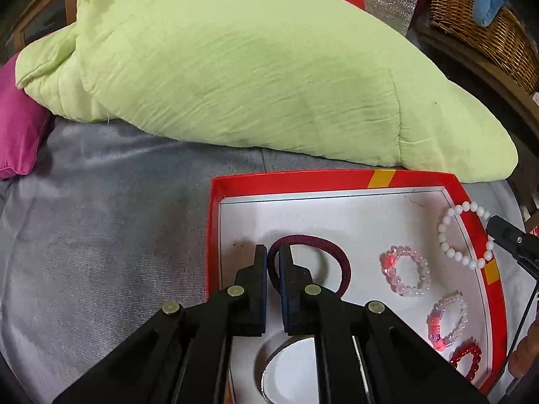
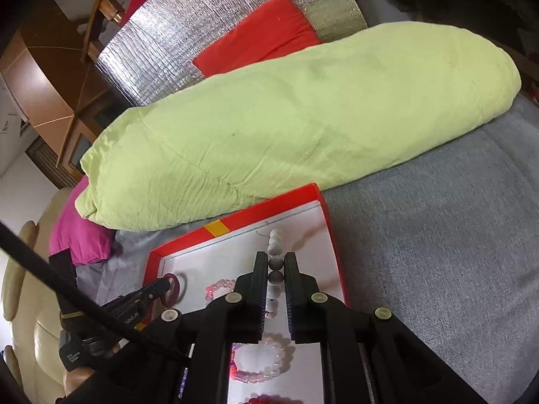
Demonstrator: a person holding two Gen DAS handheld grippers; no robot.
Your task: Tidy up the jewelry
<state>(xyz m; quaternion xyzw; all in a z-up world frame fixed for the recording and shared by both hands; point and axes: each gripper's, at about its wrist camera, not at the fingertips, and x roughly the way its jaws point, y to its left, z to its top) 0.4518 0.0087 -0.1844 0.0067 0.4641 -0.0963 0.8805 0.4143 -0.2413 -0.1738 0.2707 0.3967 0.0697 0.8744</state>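
A red-rimmed tray with a white floor lies on the grey bed. My left gripper is shut on a maroon hair tie over the tray's left part. My right gripper is shut on a white bead bracelet, which hangs over the tray's right rim in the left wrist view. A pink-and-clear bead bracelet, a second pink one and a red bead bracelet lie in the tray. A silver bangle lies under my left gripper.
A large pale green pillow lies just behind the tray. A magenta cushion sits at the left, a wicker basket at the back right. Grey bedding spreads right of the tray.
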